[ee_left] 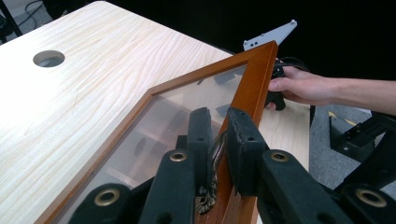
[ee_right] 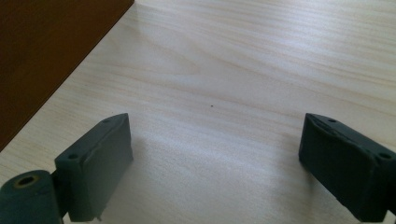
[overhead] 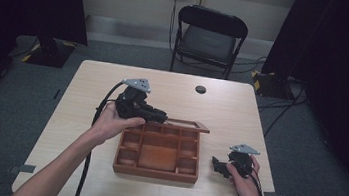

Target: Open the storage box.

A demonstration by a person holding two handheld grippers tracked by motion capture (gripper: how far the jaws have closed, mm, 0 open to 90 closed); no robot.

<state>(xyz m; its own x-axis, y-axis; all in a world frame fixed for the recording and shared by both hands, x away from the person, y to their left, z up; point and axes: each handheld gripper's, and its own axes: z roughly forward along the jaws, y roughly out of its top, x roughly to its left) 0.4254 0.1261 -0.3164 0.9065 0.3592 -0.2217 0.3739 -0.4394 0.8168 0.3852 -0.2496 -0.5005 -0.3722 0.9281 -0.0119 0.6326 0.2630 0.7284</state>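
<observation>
A brown wooden box [overhead: 153, 172] with several compartments stands on the table, near its front. Its glass lid [overhead: 186, 125] in a wooden frame [ee_left: 252, 79] is raised above the back of the box. My left gripper [overhead: 157, 116] [ee_left: 219, 123] is shut on the small brass handle [ee_left: 215, 154] at the lid's front rail. My right gripper [overhead: 218, 166] [ee_right: 215, 149] rests low over the bare tabletop to the right of the box, jaws wide apart with nothing between them. The box's side wall [ee_right: 46, 56] lies at the upper left of the right gripper view.
The light wooden table [overhead: 114, 78] has a round cable hole [overhead: 200, 89] [ee_left: 48, 58] near its far edge. A black folding chair [overhead: 209, 37] stands behind the table. Dark curtains and cables flank both sides.
</observation>
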